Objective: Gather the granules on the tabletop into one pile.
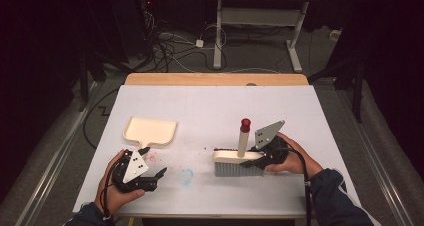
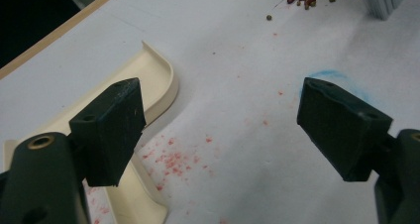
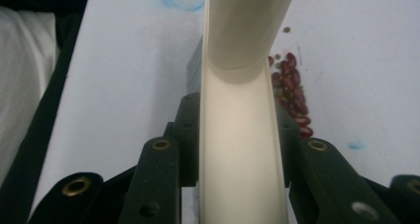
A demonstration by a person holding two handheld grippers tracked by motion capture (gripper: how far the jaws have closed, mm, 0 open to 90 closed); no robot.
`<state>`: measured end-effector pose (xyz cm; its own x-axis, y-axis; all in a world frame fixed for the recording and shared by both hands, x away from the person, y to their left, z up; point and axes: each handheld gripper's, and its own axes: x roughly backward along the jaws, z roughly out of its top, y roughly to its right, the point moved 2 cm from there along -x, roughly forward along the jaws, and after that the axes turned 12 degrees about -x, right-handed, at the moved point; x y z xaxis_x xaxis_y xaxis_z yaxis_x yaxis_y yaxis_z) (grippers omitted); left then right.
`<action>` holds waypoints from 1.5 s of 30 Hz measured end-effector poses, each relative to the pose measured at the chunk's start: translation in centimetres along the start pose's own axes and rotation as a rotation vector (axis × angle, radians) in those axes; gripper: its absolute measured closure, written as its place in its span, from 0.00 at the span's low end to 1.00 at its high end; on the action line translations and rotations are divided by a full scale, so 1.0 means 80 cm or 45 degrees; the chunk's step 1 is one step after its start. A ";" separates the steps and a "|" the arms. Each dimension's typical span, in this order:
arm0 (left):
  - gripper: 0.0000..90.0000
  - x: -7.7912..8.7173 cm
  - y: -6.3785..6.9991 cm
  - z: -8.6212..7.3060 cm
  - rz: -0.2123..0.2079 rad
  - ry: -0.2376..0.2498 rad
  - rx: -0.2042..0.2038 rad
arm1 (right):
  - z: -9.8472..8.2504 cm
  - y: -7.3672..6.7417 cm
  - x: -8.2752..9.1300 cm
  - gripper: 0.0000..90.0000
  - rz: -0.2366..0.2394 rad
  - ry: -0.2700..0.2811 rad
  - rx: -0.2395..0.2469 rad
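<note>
A cream dustpan (image 1: 150, 130) lies flat on the white table cover, at the left. My left gripper (image 1: 154, 161) rests open just in front of its short handle, holding nothing. In the left gripper view the dustpan (image 2: 151, 65) sits behind the left jaw of that gripper (image 2: 223, 120). My right gripper (image 1: 252, 160) is shut on the cream back of a hand brush (image 1: 239, 163). The brush has grey bristles on the table and an upright handle with a red cap (image 1: 245, 123). A row of dark red beans (image 1: 225, 149) lies just behind the brush, and the beans (image 3: 292, 95) also lie right of the brush back (image 3: 240, 159).
A blue chalk smudge (image 1: 186, 176) and pink stains (image 1: 155, 158) mark the cover between the grippers. The table's wooden far edge (image 1: 215, 79) shows beyond the cover. A desk frame and cables stand on the floor behind.
</note>
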<state>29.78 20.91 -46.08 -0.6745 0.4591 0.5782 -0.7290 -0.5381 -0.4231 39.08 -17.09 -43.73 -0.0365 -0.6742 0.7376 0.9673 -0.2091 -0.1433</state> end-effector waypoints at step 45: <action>0.20 0.000 0.007 0.000 -0.053 -0.032 -0.023 | 0.026 -0.038 -0.062 0.75 -0.633 0.481 -0.977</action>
<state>29.38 20.61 -46.33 -0.6405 0.4625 0.6130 -0.7585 -0.5057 -0.4109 36.87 -11.62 -45.59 -0.6014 -0.5393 0.5895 0.4005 -0.8419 -0.3617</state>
